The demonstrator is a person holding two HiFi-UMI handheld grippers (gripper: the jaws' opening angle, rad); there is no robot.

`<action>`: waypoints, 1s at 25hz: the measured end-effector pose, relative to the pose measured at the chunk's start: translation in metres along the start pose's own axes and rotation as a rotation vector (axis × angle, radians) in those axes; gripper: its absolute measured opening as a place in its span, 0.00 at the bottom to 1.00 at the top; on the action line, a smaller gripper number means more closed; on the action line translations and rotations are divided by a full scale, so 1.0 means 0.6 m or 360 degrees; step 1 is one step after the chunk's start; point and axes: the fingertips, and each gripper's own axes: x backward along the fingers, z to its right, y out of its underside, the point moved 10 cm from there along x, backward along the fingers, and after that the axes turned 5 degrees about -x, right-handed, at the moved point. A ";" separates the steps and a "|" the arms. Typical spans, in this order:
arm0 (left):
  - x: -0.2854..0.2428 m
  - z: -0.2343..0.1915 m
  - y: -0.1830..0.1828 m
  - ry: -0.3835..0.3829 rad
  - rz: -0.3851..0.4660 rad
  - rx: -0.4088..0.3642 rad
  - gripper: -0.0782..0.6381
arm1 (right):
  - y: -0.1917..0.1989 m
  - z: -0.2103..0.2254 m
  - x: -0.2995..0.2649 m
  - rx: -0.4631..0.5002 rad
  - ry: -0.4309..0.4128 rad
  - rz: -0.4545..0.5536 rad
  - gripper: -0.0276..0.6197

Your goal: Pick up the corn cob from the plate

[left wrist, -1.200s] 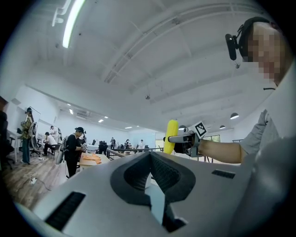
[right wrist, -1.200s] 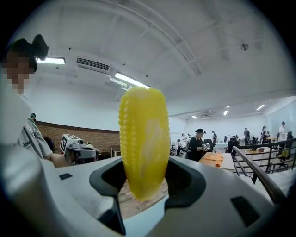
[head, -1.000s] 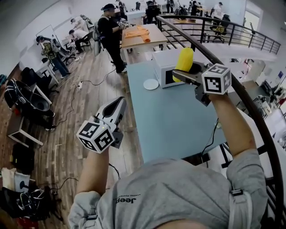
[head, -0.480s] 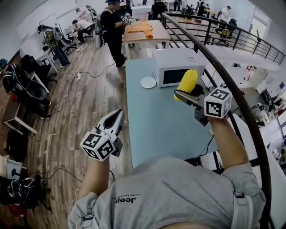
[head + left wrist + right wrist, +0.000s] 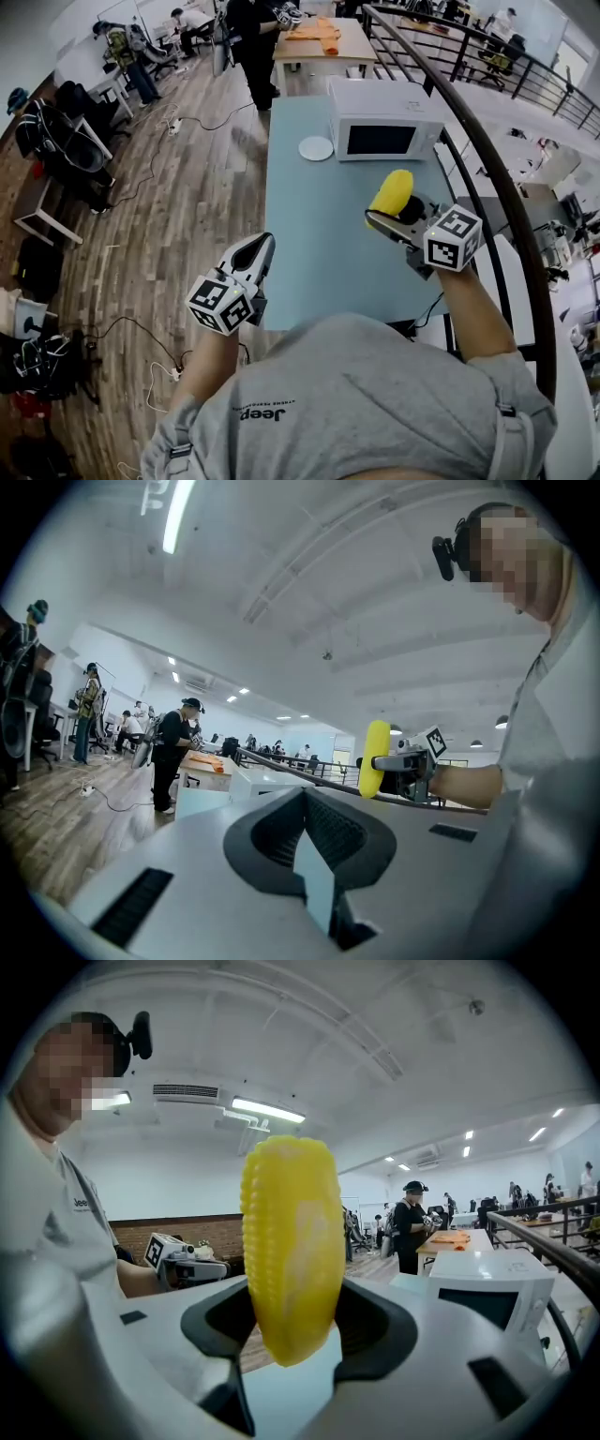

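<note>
Two grippers in view. Corn cob [image 5: 391, 194] pinched in right gripper [image 5: 384, 212] jaws, up in air over worktop [image 5: 319, 234], well apart from white plate [image 5: 316, 148] by microwave [image 5: 384, 117]. Left gripper [image 5: 262, 246] jaws pressed together w/ nothing btwn, beside worktop's left edge.

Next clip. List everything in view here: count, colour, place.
table: one, light blue, before the person
microwave: one, white, at the table's far end
plate: one, white, empty, on the table left of the microwave
corn cob: one, yellow, upright between the right gripper's jaws
railing: one, dark, along the table's right side
orange cloth: one, on a wooden table beyond
standing person: one, dark clothes, beside that wooden table
left gripper: one, jaws together, empty, by the table's left edge
right gripper: one, closed on the corn cob, above the table
</note>
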 end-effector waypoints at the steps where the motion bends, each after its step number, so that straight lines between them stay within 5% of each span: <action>1: 0.003 0.000 0.007 0.0001 -0.0012 0.0005 0.13 | 0.011 0.000 -0.002 -0.0021 0.0006 -0.0009 0.42; 15: 0.030 -0.007 0.084 0.0011 -0.0198 0.0095 0.13 | 0.157 -0.010 -0.024 -0.0220 0.0067 -0.0179 0.43; 25: 0.030 -0.005 0.081 0.0022 -0.0193 0.0104 0.13 | 0.170 -0.008 -0.014 -0.0245 0.0109 -0.0148 0.43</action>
